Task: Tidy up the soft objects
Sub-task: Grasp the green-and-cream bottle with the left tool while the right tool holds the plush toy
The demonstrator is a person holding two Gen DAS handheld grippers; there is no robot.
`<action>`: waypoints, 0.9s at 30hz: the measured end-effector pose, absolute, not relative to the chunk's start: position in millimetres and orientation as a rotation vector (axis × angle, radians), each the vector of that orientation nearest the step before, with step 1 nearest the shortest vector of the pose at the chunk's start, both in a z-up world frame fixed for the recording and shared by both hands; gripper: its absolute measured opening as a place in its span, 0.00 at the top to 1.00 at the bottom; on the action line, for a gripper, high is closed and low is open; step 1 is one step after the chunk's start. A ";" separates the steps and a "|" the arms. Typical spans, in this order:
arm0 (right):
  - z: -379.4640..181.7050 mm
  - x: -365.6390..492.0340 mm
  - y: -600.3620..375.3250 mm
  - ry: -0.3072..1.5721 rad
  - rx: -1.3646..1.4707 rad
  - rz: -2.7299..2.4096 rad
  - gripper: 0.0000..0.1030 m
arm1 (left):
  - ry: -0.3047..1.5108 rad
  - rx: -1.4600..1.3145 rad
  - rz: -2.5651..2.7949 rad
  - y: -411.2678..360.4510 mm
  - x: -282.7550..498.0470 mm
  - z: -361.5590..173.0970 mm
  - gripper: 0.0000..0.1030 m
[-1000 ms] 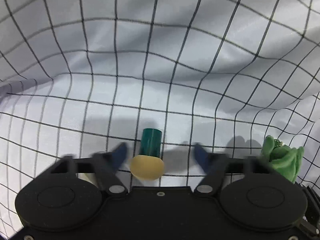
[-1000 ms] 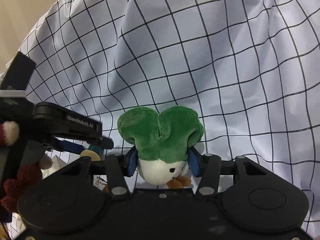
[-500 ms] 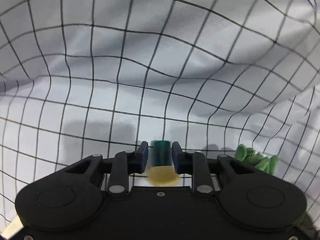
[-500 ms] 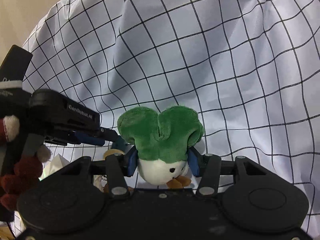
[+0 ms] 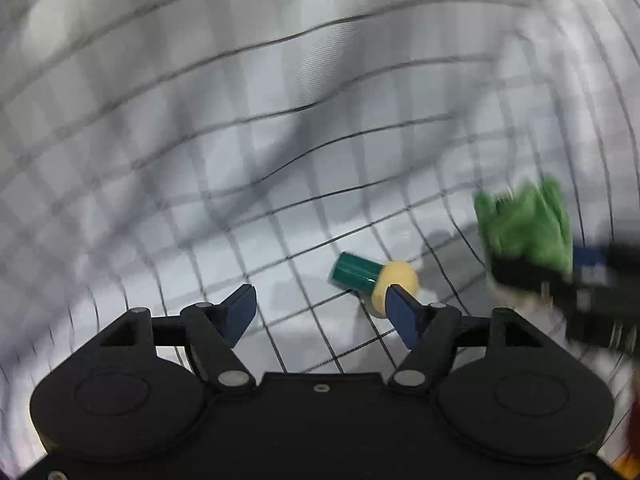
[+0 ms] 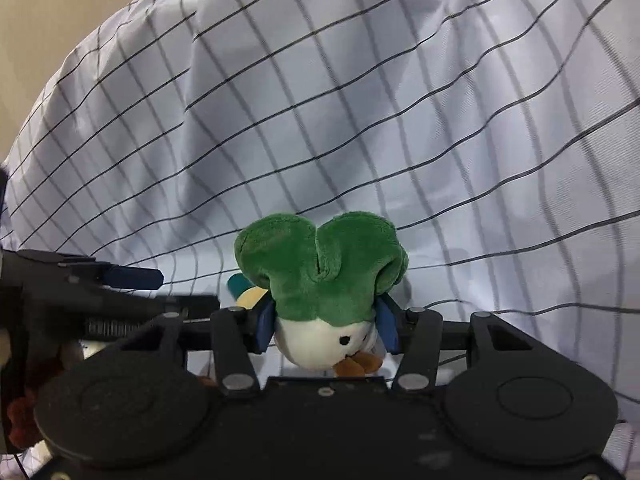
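Nearby, checked cloth (image 6: pixel 360 100) surrounds both; mushroom toy (image 5: pixel 372 276) lies loose.

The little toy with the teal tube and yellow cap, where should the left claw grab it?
Grip the teal tube, claw pads across its width, coming from above: the toy lies on its side on the checked cloth, and the straight tube probably holds better than the rounded yellow cap.

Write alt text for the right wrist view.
The right gripper is shut on a plush toy with a green top, white body and orange beak, held over checked cloth. At left, the left gripper reaches in near a small green-and-yellow toy.
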State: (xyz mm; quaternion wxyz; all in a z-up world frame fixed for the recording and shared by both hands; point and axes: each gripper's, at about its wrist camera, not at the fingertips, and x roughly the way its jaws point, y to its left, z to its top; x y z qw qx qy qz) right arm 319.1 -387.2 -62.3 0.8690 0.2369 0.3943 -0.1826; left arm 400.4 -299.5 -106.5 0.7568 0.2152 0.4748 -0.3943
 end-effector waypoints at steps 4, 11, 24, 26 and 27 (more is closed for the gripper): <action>-61.2 315.3 -392.3 0.830 0.493 -0.404 0.51 | 1.009 0.526 -0.941 -318.0 388.3 -122.7 0.27; -66.4 307.1 -400.4 0.845 0.519 -0.402 0.51 | 1.018 0.547 -0.955 -346.4 391.3 -155.7 0.36; -63.4 308.7 -391.7 0.855 0.499 -0.374 0.51 | 0.975 0.684 -1.080 -385.2 376.6 -185.6 0.36; -62.6 309.0 -387.6 0.865 0.477 -0.375 0.51 | 0.967 0.691 -1.090 -387.6 373.8 -191.8 0.36; -62.4 309.0 -385.6 0.869 0.468 -0.376 0.51 | 0.970 0.691 -1.083 -392.6 372.2 -193.7 0.36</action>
